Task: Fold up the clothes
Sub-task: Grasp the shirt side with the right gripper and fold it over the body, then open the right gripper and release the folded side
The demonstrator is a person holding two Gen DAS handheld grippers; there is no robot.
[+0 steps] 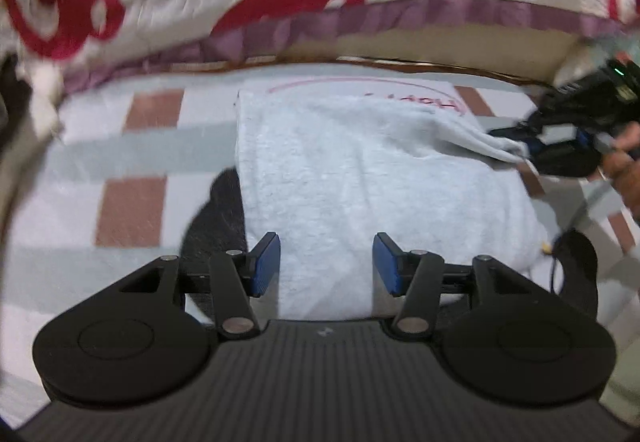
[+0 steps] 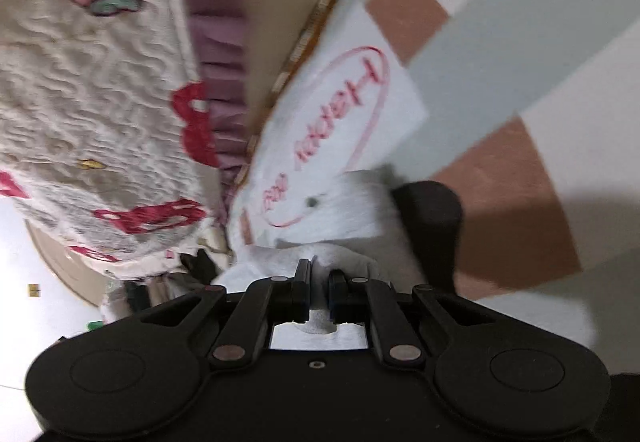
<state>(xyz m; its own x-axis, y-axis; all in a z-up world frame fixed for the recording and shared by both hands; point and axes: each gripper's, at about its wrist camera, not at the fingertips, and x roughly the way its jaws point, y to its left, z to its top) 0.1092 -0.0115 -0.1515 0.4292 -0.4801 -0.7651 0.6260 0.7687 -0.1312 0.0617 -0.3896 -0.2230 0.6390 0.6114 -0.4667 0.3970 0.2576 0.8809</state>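
White garment [image 1: 360,178] with a pink printed oval lies on the checked blanket [image 1: 132,210], partly folded. We note our right gripper [image 2: 318,292] pinching one corner, lifted; our left gripper [image 1: 326,262] hangs spread above the near edge, holding nothing. Risk: the single thin pinch slipping, so the fold collapses skewed.

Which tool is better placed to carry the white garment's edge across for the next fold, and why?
Probably the right tool: it is shut on a corner of the white garment, already lifted off the checked blanket. The left tool is open above the garment's near end, gripping nothing.
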